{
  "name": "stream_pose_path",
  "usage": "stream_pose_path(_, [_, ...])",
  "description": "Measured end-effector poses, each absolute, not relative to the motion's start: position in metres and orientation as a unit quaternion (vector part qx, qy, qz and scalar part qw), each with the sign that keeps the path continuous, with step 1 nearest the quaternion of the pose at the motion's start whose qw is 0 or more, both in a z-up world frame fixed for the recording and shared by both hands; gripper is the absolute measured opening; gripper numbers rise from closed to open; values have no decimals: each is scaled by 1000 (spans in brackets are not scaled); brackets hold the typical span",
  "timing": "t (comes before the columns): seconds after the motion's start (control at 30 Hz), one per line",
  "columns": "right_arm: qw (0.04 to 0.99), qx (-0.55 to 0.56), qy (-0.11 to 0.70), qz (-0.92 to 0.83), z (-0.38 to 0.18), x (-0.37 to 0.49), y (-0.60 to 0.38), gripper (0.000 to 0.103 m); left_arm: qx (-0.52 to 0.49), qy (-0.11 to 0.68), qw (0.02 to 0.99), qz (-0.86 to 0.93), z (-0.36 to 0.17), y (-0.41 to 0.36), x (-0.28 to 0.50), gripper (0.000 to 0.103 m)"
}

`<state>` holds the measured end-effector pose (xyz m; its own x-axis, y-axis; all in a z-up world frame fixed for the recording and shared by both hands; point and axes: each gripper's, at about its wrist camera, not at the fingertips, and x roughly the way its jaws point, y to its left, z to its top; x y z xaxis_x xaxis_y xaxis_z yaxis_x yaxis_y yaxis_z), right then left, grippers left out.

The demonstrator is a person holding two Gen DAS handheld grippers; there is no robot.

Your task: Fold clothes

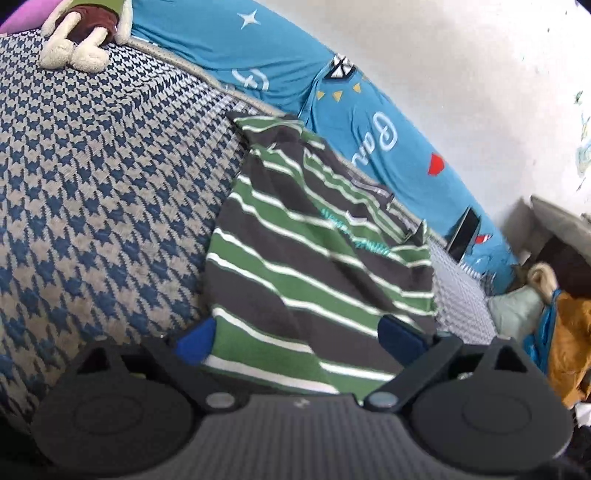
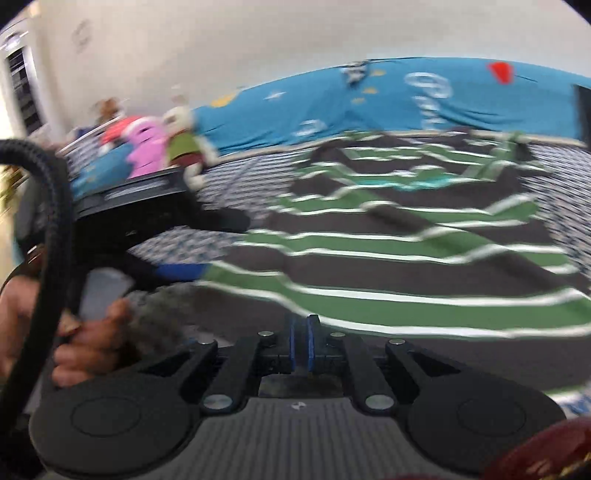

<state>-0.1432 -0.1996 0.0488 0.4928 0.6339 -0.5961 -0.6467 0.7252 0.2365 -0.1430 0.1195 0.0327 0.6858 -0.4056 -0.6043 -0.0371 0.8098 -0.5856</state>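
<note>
White wall [image 1: 461,74] rises behind a bed whose houndstooth blanket [image 1: 92,177] runs up to a blue printed sheet [image 1: 288,59]. Seen from the left wrist, the striped shirt [image 1: 295,240] lies on the blanket, its near hem between the wide-spread blue pads of the left gripper [image 1: 299,343]. A plush toy [image 1: 85,33] sits far off.

From the right wrist, blurred, the shirt [image 2: 406,251] spreads across the bed. The right gripper [image 2: 303,343] has its pads pressed together, nothing visible between them. A hand [image 2: 88,343] holds the left gripper [image 2: 184,271] at the shirt's edge.
</note>
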Motion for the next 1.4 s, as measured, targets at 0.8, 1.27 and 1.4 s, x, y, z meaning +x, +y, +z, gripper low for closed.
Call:
stream_pose_path(0.8, [824, -174, 284, 459, 18, -161, -89, 33, -271, 361, 892, -13, 42, 160, -160, 100])
stream_pose_path(1.27, [828, -78, 313, 458, 21, -136, -94, 10, -245, 298, 922, 15, 60, 161, -173, 100])
stream_pose_path(1.4, [797, -4, 334, 503, 29, -128, -93, 11, -222, 245, 943, 45, 78, 163, -186, 103])
